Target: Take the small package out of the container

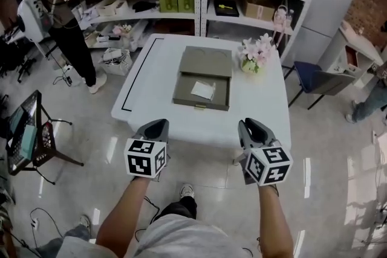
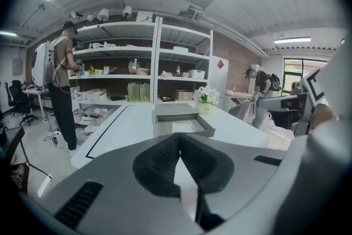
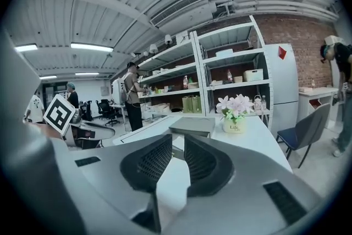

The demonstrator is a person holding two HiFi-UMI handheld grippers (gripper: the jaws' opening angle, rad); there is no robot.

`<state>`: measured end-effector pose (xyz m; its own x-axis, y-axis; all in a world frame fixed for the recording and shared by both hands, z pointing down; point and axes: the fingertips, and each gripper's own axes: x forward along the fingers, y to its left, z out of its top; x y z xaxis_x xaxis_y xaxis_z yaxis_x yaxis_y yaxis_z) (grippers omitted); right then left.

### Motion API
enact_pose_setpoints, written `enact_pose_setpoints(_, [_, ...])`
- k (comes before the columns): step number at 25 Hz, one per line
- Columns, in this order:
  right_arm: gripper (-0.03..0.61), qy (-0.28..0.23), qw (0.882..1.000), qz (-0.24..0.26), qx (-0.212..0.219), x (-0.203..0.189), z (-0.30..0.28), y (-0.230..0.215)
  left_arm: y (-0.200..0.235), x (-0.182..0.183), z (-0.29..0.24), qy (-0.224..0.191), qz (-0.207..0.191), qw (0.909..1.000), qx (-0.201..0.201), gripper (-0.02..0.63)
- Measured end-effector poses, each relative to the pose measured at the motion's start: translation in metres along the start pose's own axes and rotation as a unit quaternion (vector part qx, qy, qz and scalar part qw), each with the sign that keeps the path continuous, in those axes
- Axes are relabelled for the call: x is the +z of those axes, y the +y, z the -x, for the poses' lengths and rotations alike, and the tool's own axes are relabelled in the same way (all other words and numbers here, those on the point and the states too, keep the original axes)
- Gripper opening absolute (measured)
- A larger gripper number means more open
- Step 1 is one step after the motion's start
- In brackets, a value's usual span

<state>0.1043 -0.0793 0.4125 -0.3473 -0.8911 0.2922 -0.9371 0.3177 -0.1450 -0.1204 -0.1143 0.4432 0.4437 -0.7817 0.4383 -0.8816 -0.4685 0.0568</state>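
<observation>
Both grippers short of the counter, the package in its container.

The left gripper (image 1: pixel 154 125) has its jaws closed tip to tip with nothing between them. The right gripper (image 1: pixel 251 125) has its jaws a little apart, also empty. Ahead of both pairs of jaws, well apart from them and about midway between the two, the grey container (image 1: pixel 199 101) sits on the white counter (image 1: pixel 260 112) with its tray slid open. The small package (image 1: pixel 203 90) lies flat inside that tray. A pot of flowers (image 1: pixel 254 52) stands farther ahead of the right jaws.

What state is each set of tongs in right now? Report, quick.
Left tongs: closed, holding nothing.
Right tongs: slightly open, holding nothing.
</observation>
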Motion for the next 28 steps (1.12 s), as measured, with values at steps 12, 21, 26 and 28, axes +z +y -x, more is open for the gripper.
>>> enact_pose_setpoints(12, [0.131, 0.036, 0.999, -0.002, -0.008, 0.016, -0.08, -0.003, 0.058, 0.028, -0.056, -0.001, 0.009, 0.9997, -0.021, 0.003])
enact_pose_setpoints(21, [0.167, 0.085, 0.996, 0.008, 0.014, 0.011, -0.126, -0.005, 0.074, 0.041, -0.096, 0.0, 0.007, 0.9989, -0.046, 0.003])
enact_pose_setpoints(26, [0.175, 0.113, 0.992, 0.029, 0.04, 0.008, -0.147, -0.007, 0.082, 0.046, -0.11, 0.001, 0.007, 0.9989, -0.047, 0.003])
enact_pose_setpoints(28, [0.177, 0.126, 0.99, 0.043, 0.052, 0.005, -0.156, -0.008, 0.085, 0.047, -0.115, 0.002, 0.006, 0.9989, -0.046, 0.003])
